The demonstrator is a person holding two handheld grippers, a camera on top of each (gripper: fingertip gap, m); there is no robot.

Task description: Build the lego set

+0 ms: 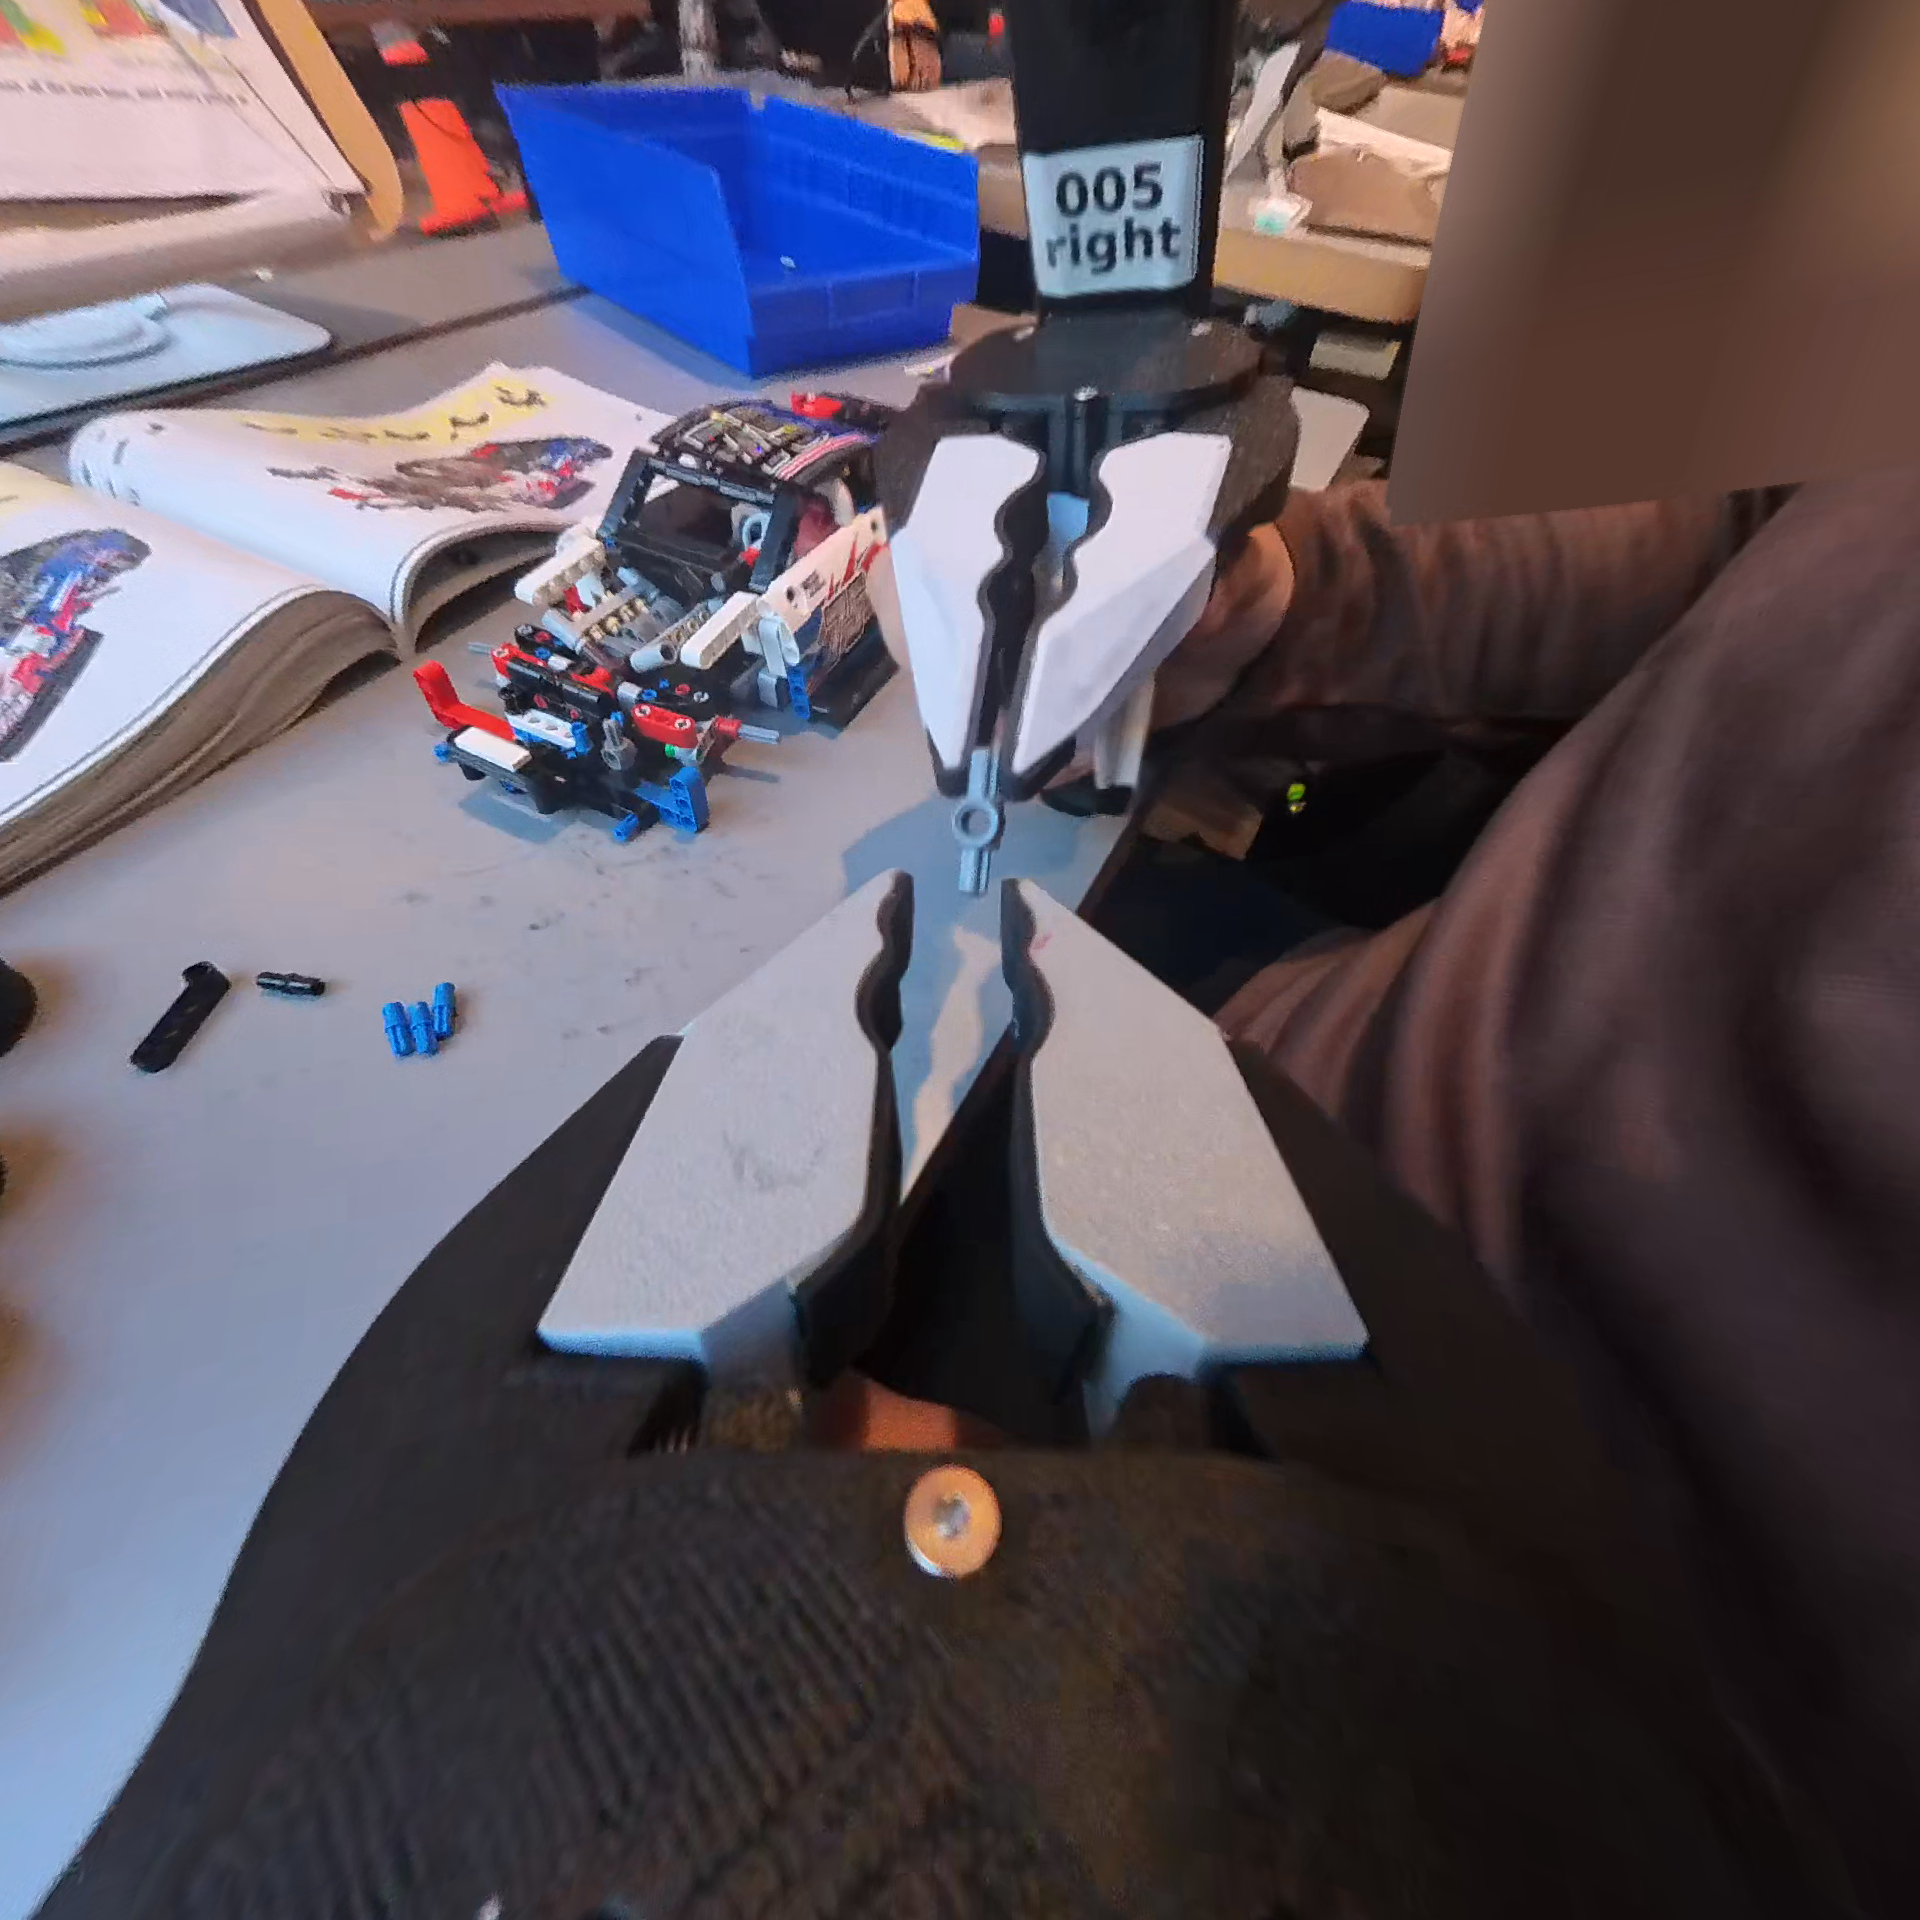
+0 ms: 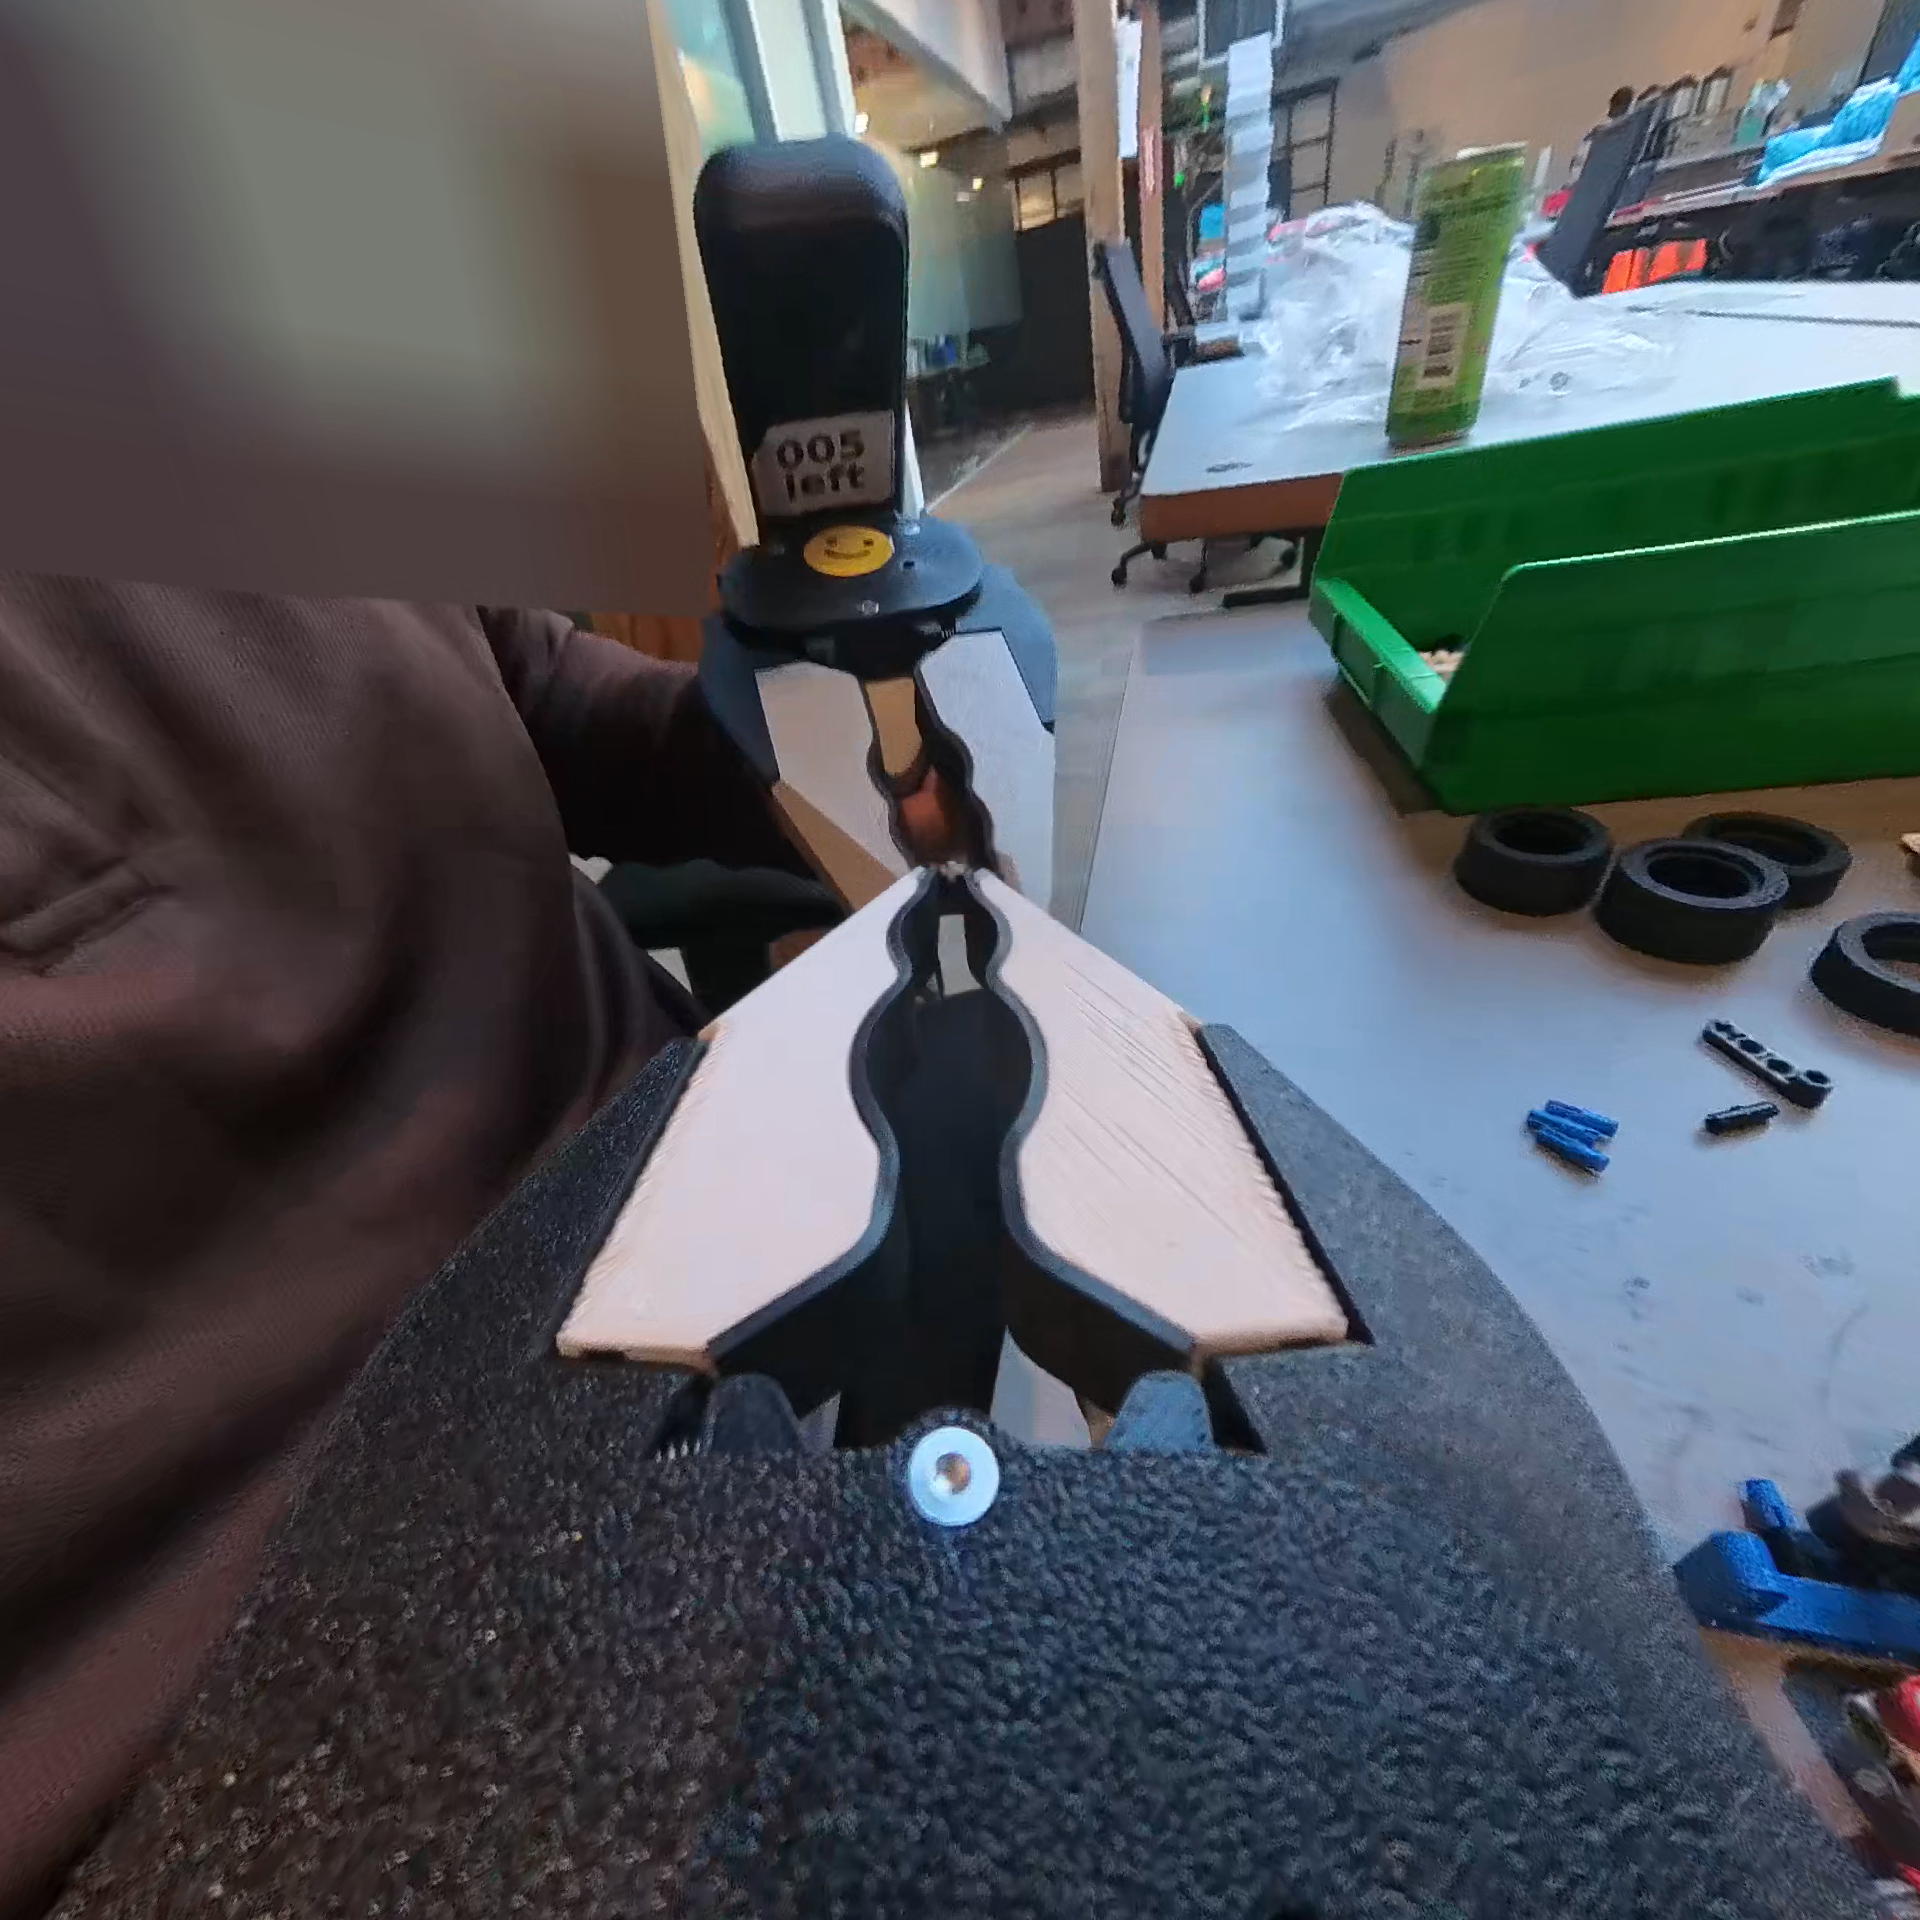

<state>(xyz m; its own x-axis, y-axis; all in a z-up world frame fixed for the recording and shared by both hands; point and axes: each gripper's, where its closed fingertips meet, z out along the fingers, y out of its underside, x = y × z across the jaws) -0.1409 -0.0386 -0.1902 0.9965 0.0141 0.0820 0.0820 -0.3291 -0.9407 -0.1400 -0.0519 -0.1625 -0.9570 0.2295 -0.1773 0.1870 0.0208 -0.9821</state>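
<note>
My right gripper [image 1: 977, 774] faces my left gripper [image 1: 958, 891] tip to tip above the table's near edge. It is shut on a small grey pin with a ring in its middle [image 1: 977, 826], which sticks out of its tips. The pin's free end sits right at the mouth of my left gripper, whose fingers are apart with nothing between them. In the right wrist view my right gripper [image 2: 948, 881] is closed, with only a sliver of the pin showing, and the left gripper [image 2: 951, 850] stands just beyond. The part-built lego car [image 1: 707, 582] stands on the grey table.
An open instruction booklet [image 1: 312, 520] lies left of the car, a blue bin [image 1: 758, 218] behind it. Blue pins [image 1: 421, 1023], a black pin [image 1: 291, 984] and a black beam [image 1: 179, 1018] lie loose. Black tyres [image 2: 1673, 899], a green bin [image 2: 1621, 644] and a green can [image 2: 1455, 301] are farther off. Only a small space, under 4 cm, lies between the two pairs of fingers. My left gripper's tips are some 20 cm from the part-built lego car [image 1: 707, 582].
</note>
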